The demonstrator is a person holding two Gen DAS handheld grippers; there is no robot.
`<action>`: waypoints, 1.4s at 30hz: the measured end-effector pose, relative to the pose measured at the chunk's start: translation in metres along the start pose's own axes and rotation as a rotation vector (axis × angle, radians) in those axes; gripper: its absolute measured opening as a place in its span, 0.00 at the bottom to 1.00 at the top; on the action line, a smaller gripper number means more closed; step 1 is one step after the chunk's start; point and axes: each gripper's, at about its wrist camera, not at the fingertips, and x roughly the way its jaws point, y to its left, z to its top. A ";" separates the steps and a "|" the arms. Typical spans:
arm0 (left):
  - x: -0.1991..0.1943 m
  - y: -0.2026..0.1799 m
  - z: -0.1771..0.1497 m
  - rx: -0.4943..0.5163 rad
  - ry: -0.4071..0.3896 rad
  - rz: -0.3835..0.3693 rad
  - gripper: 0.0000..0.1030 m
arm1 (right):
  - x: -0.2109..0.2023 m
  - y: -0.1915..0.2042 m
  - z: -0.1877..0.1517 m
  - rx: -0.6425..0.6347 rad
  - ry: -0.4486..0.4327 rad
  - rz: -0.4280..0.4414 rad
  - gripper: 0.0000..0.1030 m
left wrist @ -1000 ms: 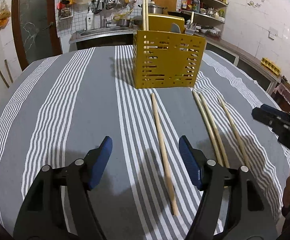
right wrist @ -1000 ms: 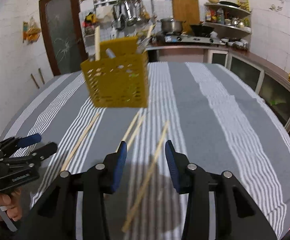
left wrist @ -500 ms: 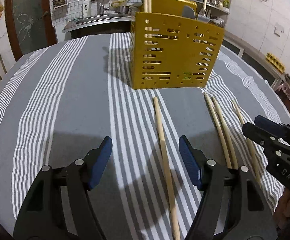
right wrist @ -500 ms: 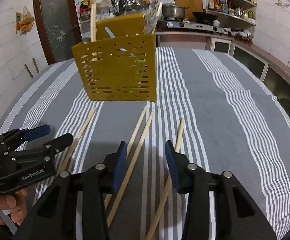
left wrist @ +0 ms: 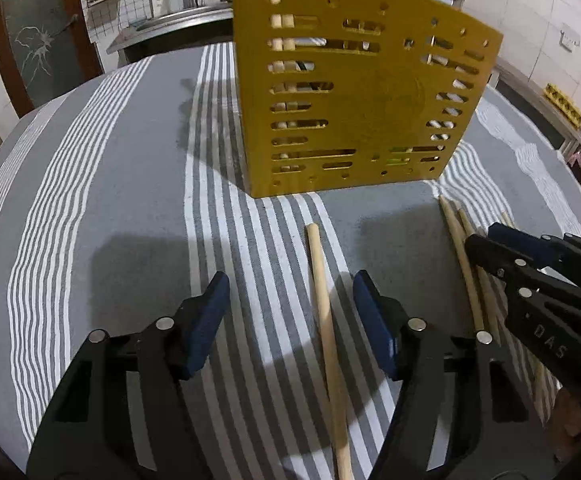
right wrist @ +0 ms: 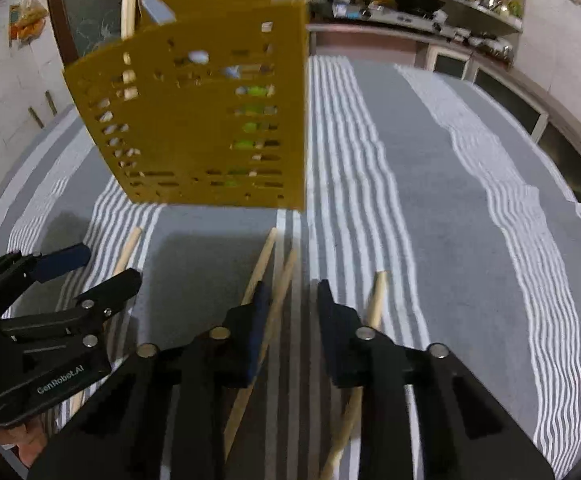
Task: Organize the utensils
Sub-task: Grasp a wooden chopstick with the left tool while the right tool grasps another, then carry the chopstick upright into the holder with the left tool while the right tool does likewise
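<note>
Closing slowly, left tongs are straddling a chopstick at lower centre, untouched; right tongs are narrowing around another chopstick, ungripped. Centring before squeezing seems wise.

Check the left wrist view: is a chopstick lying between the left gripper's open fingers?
Yes, one chopstick lies on the cloth between the left gripper fingers, untouched.
</note>
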 end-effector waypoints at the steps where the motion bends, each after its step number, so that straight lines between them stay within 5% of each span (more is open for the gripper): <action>1: 0.002 -0.001 0.002 0.001 0.008 0.003 0.61 | 0.002 0.003 0.001 -0.011 0.011 0.004 0.22; 6: 0.010 -0.001 0.009 -0.005 0.022 0.024 0.57 | 0.010 0.014 0.004 -0.048 0.042 -0.026 0.21; 9: 0.011 -0.004 0.011 -0.003 0.016 0.035 0.39 | 0.011 0.015 0.003 -0.034 0.034 -0.020 0.13; 11: 0.010 -0.004 0.013 -0.008 0.017 0.034 0.12 | 0.011 0.016 0.003 -0.031 0.032 -0.015 0.10; 13: 0.010 -0.002 0.014 -0.020 0.023 0.027 0.05 | 0.009 0.016 0.002 -0.025 0.036 0.003 0.05; 19: 0.000 0.010 0.016 -0.071 0.018 -0.022 0.04 | -0.003 0.007 0.000 0.033 0.016 0.073 0.05; 42: -0.139 0.001 0.023 -0.034 -0.301 -0.022 0.04 | -0.144 -0.018 0.021 0.016 -0.371 0.184 0.06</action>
